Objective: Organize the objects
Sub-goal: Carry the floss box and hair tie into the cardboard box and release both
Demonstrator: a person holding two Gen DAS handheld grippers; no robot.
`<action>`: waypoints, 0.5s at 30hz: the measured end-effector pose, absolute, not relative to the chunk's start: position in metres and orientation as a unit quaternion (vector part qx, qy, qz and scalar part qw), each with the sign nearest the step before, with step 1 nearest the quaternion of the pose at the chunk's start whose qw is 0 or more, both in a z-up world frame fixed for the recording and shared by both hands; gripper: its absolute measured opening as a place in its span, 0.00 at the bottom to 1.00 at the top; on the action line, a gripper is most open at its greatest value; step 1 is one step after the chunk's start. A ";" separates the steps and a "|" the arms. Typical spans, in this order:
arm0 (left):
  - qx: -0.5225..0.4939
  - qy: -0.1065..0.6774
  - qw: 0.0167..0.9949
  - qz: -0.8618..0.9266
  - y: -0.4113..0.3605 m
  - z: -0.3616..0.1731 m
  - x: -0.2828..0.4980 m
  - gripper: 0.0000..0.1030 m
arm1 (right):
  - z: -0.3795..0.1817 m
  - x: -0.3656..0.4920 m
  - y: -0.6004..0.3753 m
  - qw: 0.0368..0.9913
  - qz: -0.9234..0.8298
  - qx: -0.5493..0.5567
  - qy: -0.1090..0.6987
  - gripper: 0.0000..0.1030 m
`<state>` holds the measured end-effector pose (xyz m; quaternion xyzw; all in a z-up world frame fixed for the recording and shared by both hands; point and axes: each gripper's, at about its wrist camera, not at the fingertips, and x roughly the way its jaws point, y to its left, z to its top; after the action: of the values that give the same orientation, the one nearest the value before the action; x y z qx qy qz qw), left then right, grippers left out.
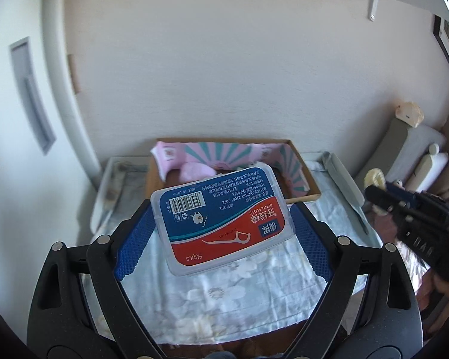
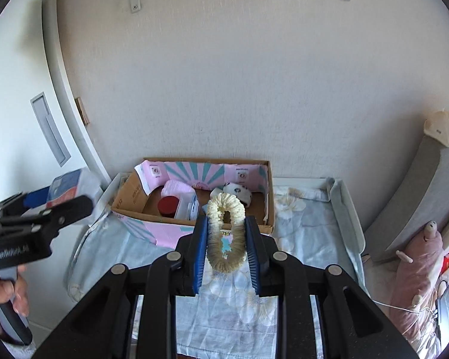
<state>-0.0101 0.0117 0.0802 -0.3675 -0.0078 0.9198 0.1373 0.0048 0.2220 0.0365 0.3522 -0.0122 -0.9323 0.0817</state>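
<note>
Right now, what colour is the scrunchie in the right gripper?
Cream, the scrunchie pinched in the right gripper; clearest in the right wrist view.

Red-and-blue floss box [image 1: 223, 220], cream scrunchie [image 2: 226, 233], floral pale-blue cloth [image 2: 302, 224]

Cream wall [image 2: 239, 74], floral-sheeted bed [image 2: 308, 218]

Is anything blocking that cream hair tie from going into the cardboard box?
Nothing visible does. The right hand-held gripper holds the hair tie just short of the open-topped box, with free floor beside the red jar.
</note>
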 end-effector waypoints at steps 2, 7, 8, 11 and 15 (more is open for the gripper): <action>-0.368 -0.016 0.133 0.920 0.005 0.078 -0.006 0.86 | 0.037 0.005 0.221 0.081 -0.932 0.352 -0.012 0.22; -0.365 -0.020 0.128 0.922 -0.010 0.077 -0.006 0.86 | 0.036 0.001 0.217 0.073 -0.932 0.354 -0.012 0.22; -0.364 -0.020 0.128 0.922 -0.012 0.077 -0.008 0.86 | 0.037 0.000 0.216 0.071 -0.932 0.354 -0.012 0.22; -0.363 -0.018 0.132 0.922 -0.022 0.077 -0.012 0.86 | 0.037 -0.005 0.213 0.063 -0.932 0.355 -0.018 0.22; -0.366 -0.015 0.139 0.920 -0.030 0.075 -0.017 0.86 | 0.040 -0.011 0.207 0.058 -0.933 0.356 -0.018 0.22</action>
<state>-0.0172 -0.0304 0.0747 -0.3657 -0.0146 0.9202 0.1387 -0.0114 0.2070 0.0396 0.3558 -0.0185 -0.9326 0.0584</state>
